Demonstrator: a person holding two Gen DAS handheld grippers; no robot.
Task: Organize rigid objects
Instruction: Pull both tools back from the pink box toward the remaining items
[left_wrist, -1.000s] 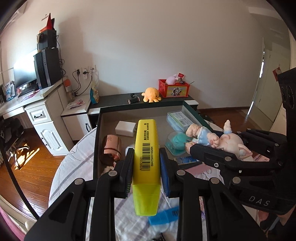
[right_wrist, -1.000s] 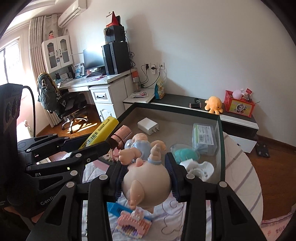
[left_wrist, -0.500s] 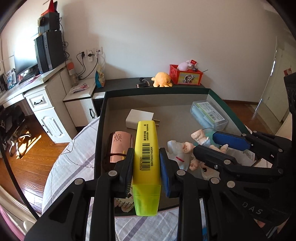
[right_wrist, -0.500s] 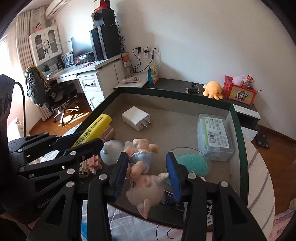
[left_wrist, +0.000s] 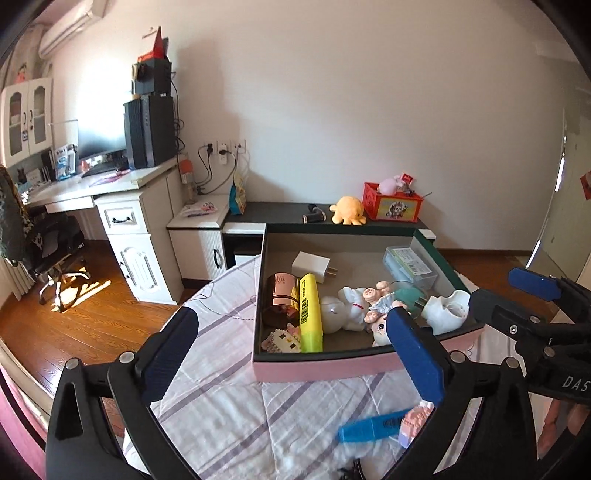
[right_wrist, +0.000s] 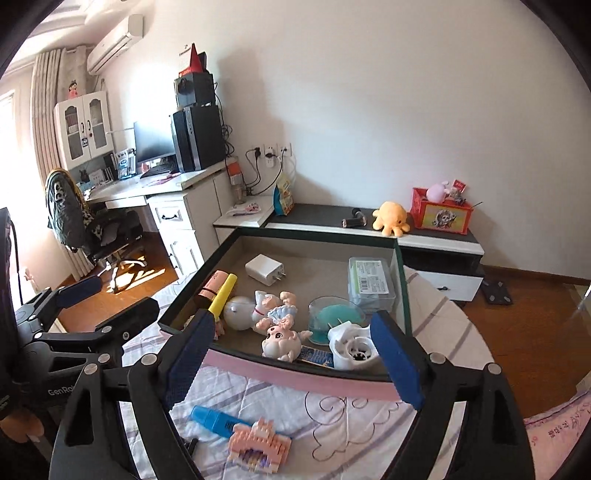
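Highlighter lay in the box beside the pink cylinder, the pig doll near the box's front wall. Both the left gripper and right gripper hung over the bedsheet, jaws opening wide, nothing between them. A blue marker and brick toy lay outside.

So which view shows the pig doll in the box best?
The right wrist view: the pig doll lies unobstructed, face toward the camera, near the box's pink front wall. In the left wrist view a gripper finger covers part of it.
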